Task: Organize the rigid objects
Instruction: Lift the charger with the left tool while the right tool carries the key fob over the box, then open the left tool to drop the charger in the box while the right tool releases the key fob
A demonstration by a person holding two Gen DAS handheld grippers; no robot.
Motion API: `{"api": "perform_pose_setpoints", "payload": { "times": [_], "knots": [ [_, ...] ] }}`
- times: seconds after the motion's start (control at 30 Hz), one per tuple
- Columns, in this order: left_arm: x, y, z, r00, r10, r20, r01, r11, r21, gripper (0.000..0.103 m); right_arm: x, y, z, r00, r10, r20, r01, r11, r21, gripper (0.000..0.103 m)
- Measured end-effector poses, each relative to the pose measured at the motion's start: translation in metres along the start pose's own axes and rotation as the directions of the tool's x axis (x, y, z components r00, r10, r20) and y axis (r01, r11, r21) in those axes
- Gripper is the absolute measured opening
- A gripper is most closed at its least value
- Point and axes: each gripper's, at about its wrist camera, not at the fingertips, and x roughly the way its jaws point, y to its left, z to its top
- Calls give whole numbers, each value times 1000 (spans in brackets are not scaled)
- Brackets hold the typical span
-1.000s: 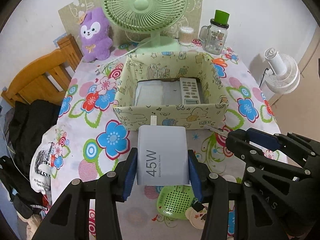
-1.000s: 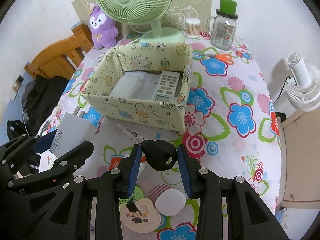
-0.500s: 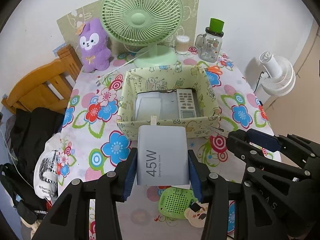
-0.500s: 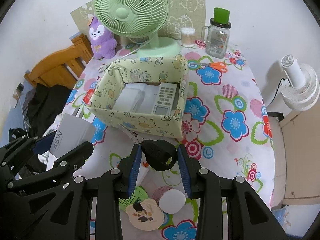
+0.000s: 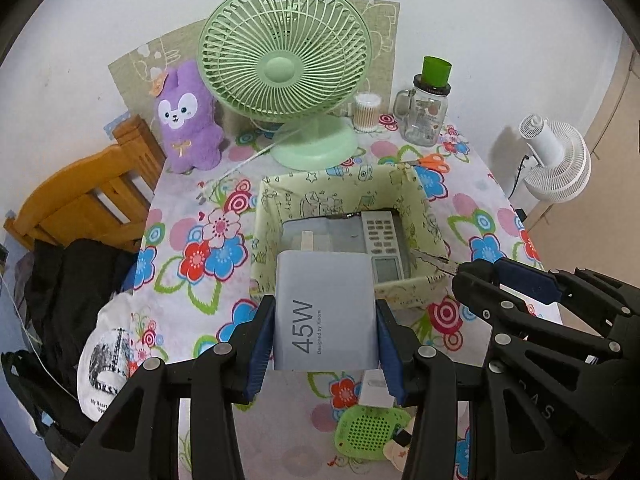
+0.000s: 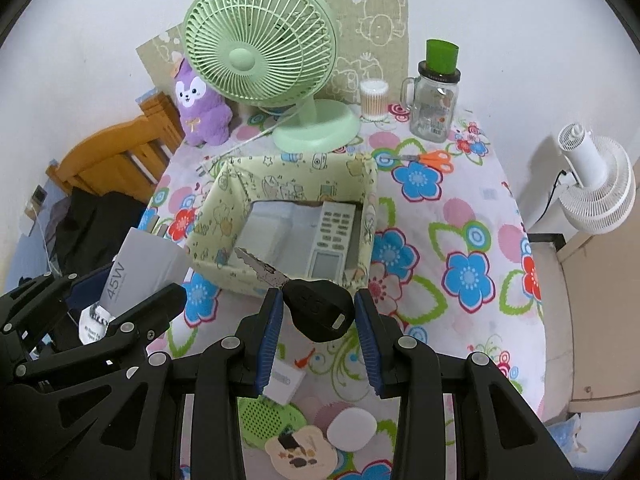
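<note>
My left gripper (image 5: pixel 326 326) is shut on a white 45W charger (image 5: pixel 326 312), held above the table at the near edge of the pale yellow patterned box (image 5: pixel 264 216). My right gripper (image 6: pixel 318 314) is shut on a black-headed key (image 6: pixel 318 308) whose metal blade (image 6: pixel 260 266) points over the box's front wall (image 6: pixel 208 232). Inside the box lies a grey remote control (image 6: pixel 332 240) on a pale flat item (image 6: pixel 276 224). The charger also shows at the left in the right wrist view (image 6: pixel 136 272).
A green desk fan (image 5: pixel 284 64), purple plush rabbit (image 5: pixel 188 120), cotton-swab jar (image 5: pixel 366 112) and glass mug with green lid (image 5: pixel 426 116) stand behind the box. Orange scissors (image 6: pixel 434 158) lie at its right. A green perforated item (image 6: pixel 266 420), white small box (image 6: pixel 286 380), white puck (image 6: pixel 352 428) lie below the grippers.
Both grippers have risen and moved forward toward the box with their objects; the charger and the key's blade now overlap the box's near wall.
</note>
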Motion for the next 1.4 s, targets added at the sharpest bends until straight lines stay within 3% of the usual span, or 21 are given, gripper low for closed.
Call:
{"api": "perform_pose_setpoints", "payload": {
  "times": [0.8,1.4],
  "knots": [
    [67,15,41,996,-64,-57,66,997,32,49,61,-8,54,998,-26,-58,29,998,50,40],
    [117,12,54,985,-123,-118,127,992,24,49,104,-8,70,992,-47,-114,53,997,52,40]
  ]
}}
